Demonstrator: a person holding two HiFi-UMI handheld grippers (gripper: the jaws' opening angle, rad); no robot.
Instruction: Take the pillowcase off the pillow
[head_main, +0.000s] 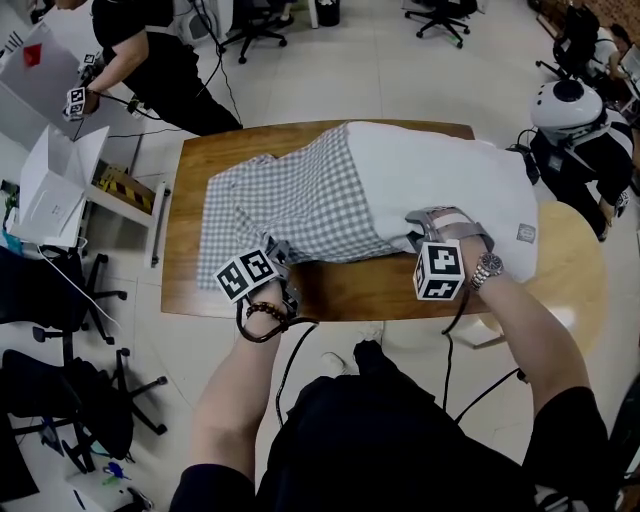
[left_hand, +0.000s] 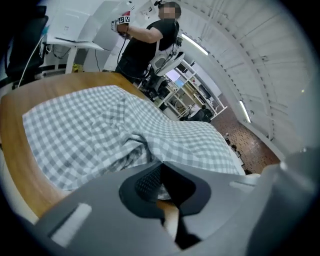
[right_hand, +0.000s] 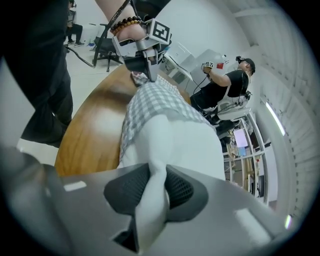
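The pillow (head_main: 450, 170) is laid on the wooden table (head_main: 340, 292) with its long axis running from left to right, as it is seen in the head view. The left part of it is covered by the grey checked pillowcase (head_main: 290, 200), and the right part is already bare and white. The mouth of the pillowcase is found about the middle of the pillow, so the cover lies to the left of the bare part.

The left gripper (head_main: 280, 255) is placed at the near edge of the pillowcase. Its jaws are brought fully together, and a thin bit of the checked cloth appears to be pinched between them. The right gripper (head_main: 432, 228) is placed at the near edge of the bare pillow. Its jaws are kept narrow, and a thick white fold of the pillow is clamped between the pads (right_hand: 180, 189).

So each thing is held by the hand nearer to it: the cover by the left, the filling by the right. The two grippers are set well apart along the long axis. It is judged that the cover must be drawn to the left, along this axis and away from the right gripper, while the pillow is kept back. Bunched cloth is seen just behind the left gripper, and it may catch.

One pillow, one pillowcase, one table and two grippers are counted. One other person (head_main: 160, 60) is seen beyond the far left corner of the table.
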